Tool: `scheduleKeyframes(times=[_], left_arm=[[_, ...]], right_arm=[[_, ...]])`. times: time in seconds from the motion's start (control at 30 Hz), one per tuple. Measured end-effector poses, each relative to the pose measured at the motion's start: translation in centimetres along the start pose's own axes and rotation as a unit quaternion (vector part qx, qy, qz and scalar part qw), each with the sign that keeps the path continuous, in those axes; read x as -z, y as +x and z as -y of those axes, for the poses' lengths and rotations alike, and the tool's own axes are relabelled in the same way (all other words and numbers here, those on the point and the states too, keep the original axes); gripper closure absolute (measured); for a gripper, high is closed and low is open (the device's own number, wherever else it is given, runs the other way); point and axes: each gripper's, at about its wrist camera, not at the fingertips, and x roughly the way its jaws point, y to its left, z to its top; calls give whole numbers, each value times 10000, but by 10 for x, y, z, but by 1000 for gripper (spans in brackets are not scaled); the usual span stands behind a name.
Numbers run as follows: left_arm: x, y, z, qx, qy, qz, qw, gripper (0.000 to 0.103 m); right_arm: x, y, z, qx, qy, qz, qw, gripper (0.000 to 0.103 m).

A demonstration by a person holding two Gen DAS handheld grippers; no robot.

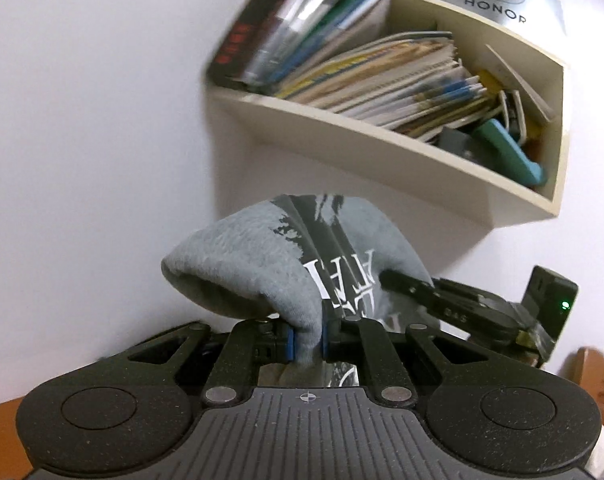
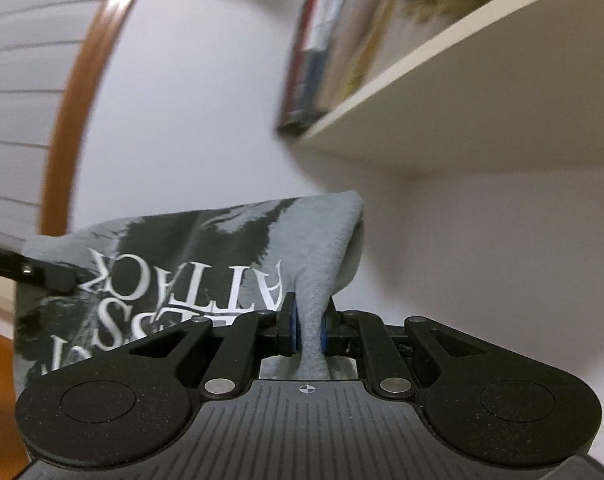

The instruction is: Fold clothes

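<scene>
Currently both the left gripper (image 1: 307,334) and right gripper (image 2: 307,330) clamp the grey printed garment (image 2: 206,248), held aloft below the wall shelf (image 1: 382,148); thin bunched folds could slip out.

My left wrist camera sits just behind the left tongs (image 1: 307,338) and faces level at a white wall (image 1: 82,120), with the cream shelf (image 1: 382,140) of books at two o'clock. My right wrist camera sits likewise behind the right tongs (image 2: 307,332), very near the same wall (image 2: 206,92), with the shelf (image 2: 442,80) overhead at one o'clock. Both views share the grey printed shirt (image 1: 238,252) (image 2: 190,256) close before the lens, and each catches the other tongs: at three o'clock from the left, nine o'clock from the right.
</scene>
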Motion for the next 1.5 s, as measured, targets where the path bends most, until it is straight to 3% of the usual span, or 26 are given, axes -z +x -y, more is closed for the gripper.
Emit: scheduleKeyframes(times=[0.17,0.27,0.33,0.4,0.47,0.5,0.57,0.6,0.73,0.8,1.0,1.07,1.1,1.17,1.3,1.43,1.47,1.5], left_arm=[[-2,74,-16,-16,-336,-153,9993,91],[24,114,-61,-453,-452,-469,9968,90],[53,140,-116,-986,-427,-860,9905,88],[86,155,-182,-1548,-262,-1536,9756,83],[110,155,-221,-1733,-485,-1933,9645,83],[118,145,-231,-1690,-554,-1996,9636,78],[124,128,-246,-1500,-586,-1976,9670,60],[122,125,-250,-1444,-592,-1937,9686,57],[111,116,-263,-1353,-691,-1708,9735,56],[112,114,-271,-1340,-873,-1619,9738,47],[115,143,-299,-1476,-1454,-1741,9627,47],[117,149,-305,-1482,-1654,-1730,9596,53],[114,148,-304,-1458,-1562,-1629,9632,73],[109,148,-300,-1406,-1365,-1419,9703,98],[85,128,-275,-1443,-633,-718,9849,98],[104,153,-295,-1842,-614,-1902,9624,93],[112,155,-300,-1835,-731,-2096,9576,92],[113,151,-299,-1846,-703,-2001,9597,91]], right_arm=[[-10,61,33,437,-562,-506,9962,92],[10,140,30,500,-920,-1175,9875,90],[48,212,18,372,-1000,-1820,9775,83],[93,271,13,665,-1018,-2286,9659,65],[133,304,11,753,-912,-2593,9585,65],[150,313,11,682,-857,-2696,9567,65],[171,317,7,521,-884,-2756,9558,65],[178,319,6,489,-912,-2779,9550,63],[183,317,4,457,-714,-2593,9621,56],[181,315,6,420,-467,-2519,9657,53],[198,316,-16,386,-698,-2536,9640,50],[208,316,-22,417,-718,-2553,9633,50],[210,317,-22,418,-697,-2528,9641,50],[215,319,-20,419,-659,-2473,9658,50],[215,321,-15,414,-591,-2307,9704,51],[224,329,-11,396,-529,-2369,9693,51],[226,330,-11,408,-532,-2354,9696,51],[228,330,-10,418,-528,-2333,9701,50]])
